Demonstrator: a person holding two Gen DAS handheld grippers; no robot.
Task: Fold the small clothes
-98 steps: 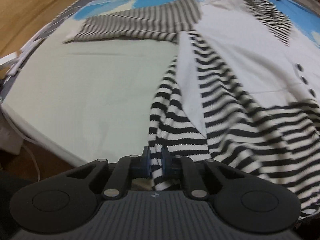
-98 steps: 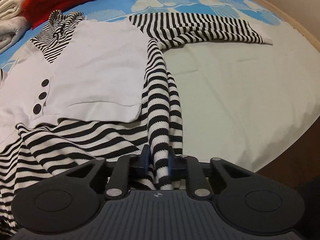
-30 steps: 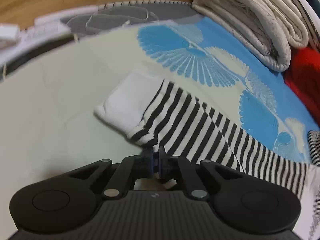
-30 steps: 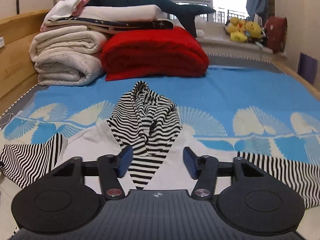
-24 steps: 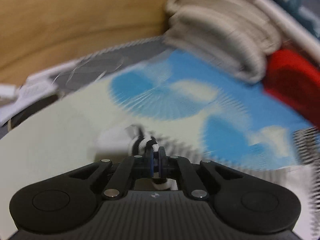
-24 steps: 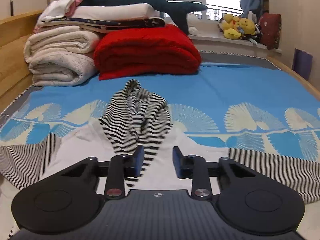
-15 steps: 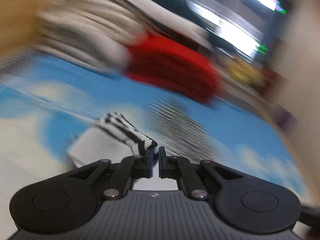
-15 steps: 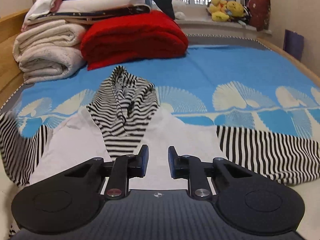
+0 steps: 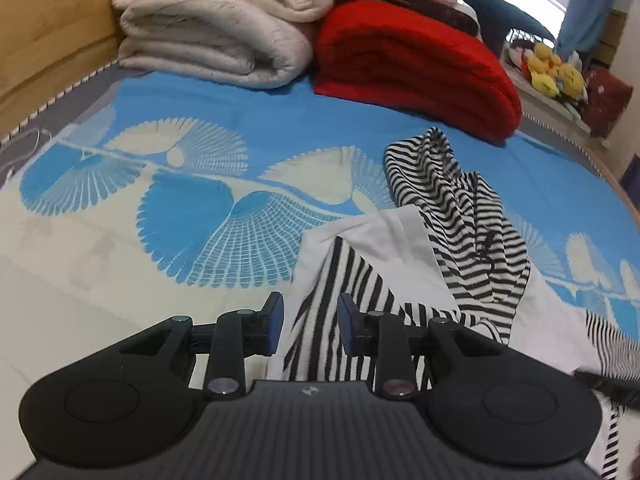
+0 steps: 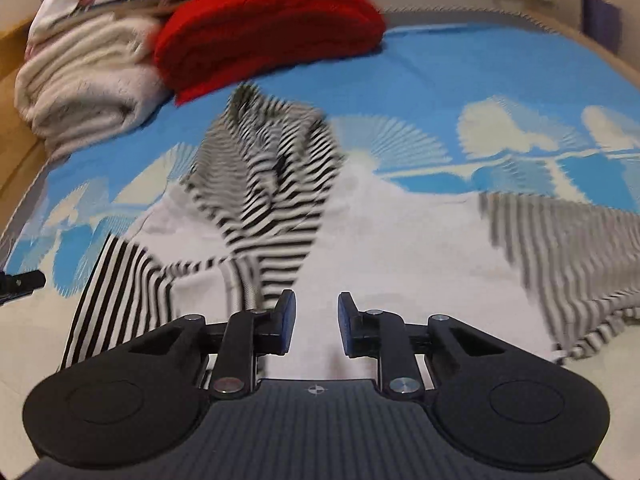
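The black-and-white striped knit top with a white vest front point(image 9: 404, 240) lies spread on the blue bedsheet with cream fan-shaped prints point(image 9: 256, 128), its striped hood point(image 9: 448, 200) pointing twd the far end of the bed. Left wrist view: left gripper point(image 9: 307, 322) hangs over the garment's left side, jaws apart & opening; the left striped sleeve point(image 9: 340, 292), folded in over the white front, shows thru the gap below the 2 pads but neither pad presses it. Right wrist view, blurred: right gripper point(image 10: 316, 326) sits over the white front, jaws apart & opening w/ only plain white fabric seen between them, nothing clamped. Only this view shows the right striped sleeve point(image 10: 560, 248) stretched out flat to the right of the body; the left view catches just a blurry strip of it at its right edge. Left view alone gives sharp detail of the far end: a folded cream quilt point(image 9: 216, 24) at far left, a folded red blanket point(image 9: 412, 60) just beside it on the right, yellow plush toys point(image 9: 556, 74) on a ledge at far right, & a wooden bed frame point(image 9: 52, 28) on the left. In the right view a dark tool tip point(image 10: 20, 284) pokes in at the left edge; can't tell what it is.
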